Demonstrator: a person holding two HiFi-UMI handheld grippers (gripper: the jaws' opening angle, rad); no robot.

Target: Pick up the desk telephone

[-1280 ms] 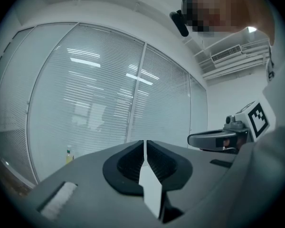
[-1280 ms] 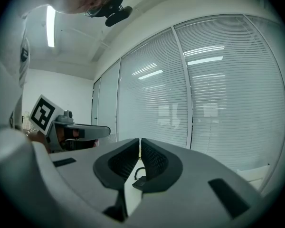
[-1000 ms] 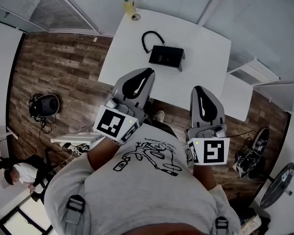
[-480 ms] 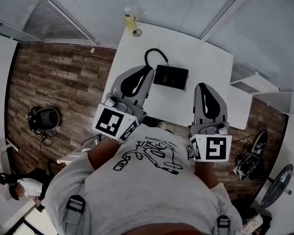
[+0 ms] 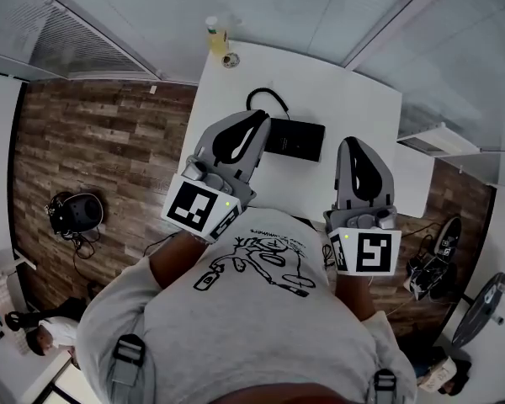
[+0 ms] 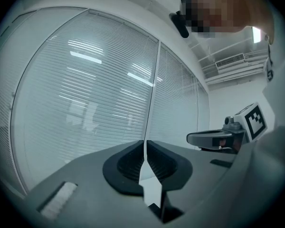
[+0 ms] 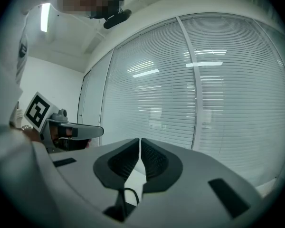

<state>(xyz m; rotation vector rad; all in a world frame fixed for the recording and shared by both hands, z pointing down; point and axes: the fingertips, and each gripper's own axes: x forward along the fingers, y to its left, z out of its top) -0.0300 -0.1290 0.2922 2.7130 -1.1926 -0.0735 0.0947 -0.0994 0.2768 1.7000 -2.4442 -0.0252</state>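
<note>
The black desk telephone (image 5: 295,139) lies on the white table (image 5: 353,108), its cord (image 5: 263,98) looped behind it. My left gripper (image 5: 257,119) is held over the table's near edge, just left of the phone, jaws shut on nothing. My right gripper (image 5: 352,146) hovers right of the phone, also shut and empty. In the left gripper view the shut jaws (image 6: 145,145) point at window blinds, with the right gripper (image 6: 213,138) off to the side. The right gripper view shows its shut jaws (image 7: 140,142), a bit of black cord (image 7: 131,194) below them, and the left gripper (image 7: 72,130).
A yellowish bottle (image 5: 215,35) and a small round object (image 5: 230,60) stand at the table's far corner. A low white cabinet (image 5: 412,179) adjoins the table on the right. Shoes (image 5: 429,268) and a dark bag (image 5: 76,211) lie on the wooden floor.
The person has stepped towards the table, carrying both grippers forward. The left gripper's tip now reaches beside the phone, and the right one is over the table's near edge. Both stay shut.
</note>
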